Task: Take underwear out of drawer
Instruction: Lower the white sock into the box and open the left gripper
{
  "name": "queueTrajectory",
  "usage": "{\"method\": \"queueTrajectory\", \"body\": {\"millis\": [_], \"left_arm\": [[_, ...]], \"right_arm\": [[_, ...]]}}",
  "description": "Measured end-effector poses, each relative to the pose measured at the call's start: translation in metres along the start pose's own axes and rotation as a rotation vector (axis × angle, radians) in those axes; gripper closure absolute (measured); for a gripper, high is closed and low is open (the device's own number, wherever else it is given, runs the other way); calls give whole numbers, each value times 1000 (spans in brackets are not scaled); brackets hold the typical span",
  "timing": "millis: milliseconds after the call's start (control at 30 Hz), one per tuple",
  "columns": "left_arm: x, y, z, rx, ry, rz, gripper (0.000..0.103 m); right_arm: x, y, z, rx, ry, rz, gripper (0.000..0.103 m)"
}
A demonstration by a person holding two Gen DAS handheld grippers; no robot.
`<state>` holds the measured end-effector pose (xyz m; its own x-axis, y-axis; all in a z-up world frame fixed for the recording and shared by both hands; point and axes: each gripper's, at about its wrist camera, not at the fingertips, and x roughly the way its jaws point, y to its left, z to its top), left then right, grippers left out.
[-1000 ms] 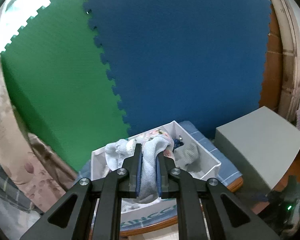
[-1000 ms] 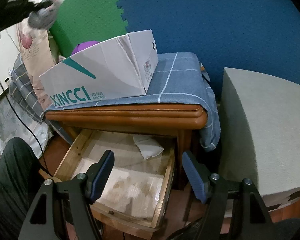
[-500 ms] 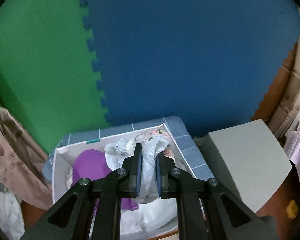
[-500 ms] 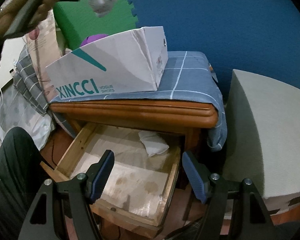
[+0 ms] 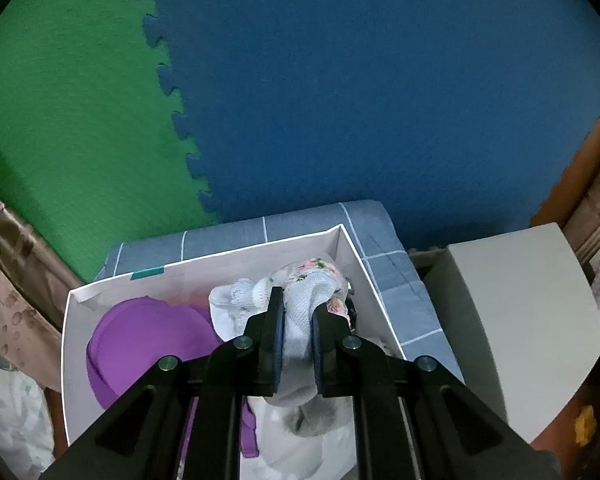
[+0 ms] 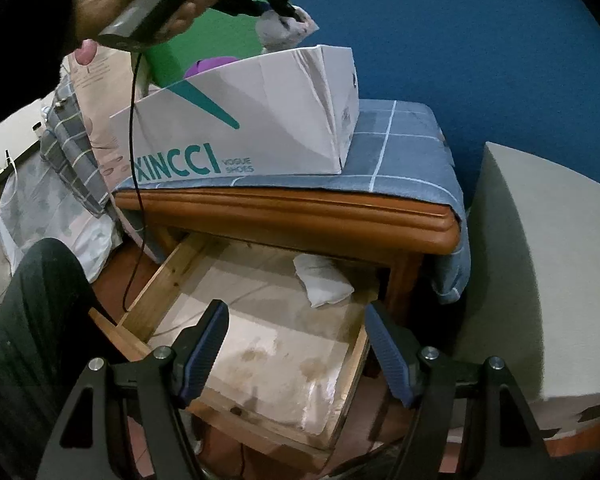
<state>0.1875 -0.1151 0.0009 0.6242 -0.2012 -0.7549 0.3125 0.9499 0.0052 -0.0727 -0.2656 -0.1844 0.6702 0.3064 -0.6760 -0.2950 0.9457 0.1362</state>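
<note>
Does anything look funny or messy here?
A little. The shoebox sits askew on the nightstand, with a creased, dented side wall. The open drawer has a stained liner, and one white garment lies crumpled at its back. Nothing looks spilled or broken.

White-and-teal shoebox [image 6: 260, 120], purple garment [image 5: 140, 344], blue white-checked cloth [image 6: 400, 152], green mat [image 5: 68, 112] beside blue mat [image 5: 380, 100].
</note>
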Motion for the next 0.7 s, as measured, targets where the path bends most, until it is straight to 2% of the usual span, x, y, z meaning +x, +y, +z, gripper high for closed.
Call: {"method": "queueTrajectory", "body": {"millis": [267,333,400,500,567,633,700], "left_arm": [[23,-3,7,-17,14,27,93],[30,-2,7,-54,30,10,93],[33,-2,0,-80,74,-49,92],[29,-9,-16,-5,92,-38,92],[40,-16,-27,52,165,-45,93],[65,-37,-41,199,295,-67,93],[71,-48,-45,247,285,-30,93]], "right_arm": [[2,5,0,-15,10,12,31],[3,6,0,-15,13,11,31],[2,6,1,-15,12,11,31],[2,5,0,-9,16,11,31],[3,5,0,-9,20,9,31],[5,8,1,-18,24,8,31],[6,11,1,-34,28,4,31]]}}
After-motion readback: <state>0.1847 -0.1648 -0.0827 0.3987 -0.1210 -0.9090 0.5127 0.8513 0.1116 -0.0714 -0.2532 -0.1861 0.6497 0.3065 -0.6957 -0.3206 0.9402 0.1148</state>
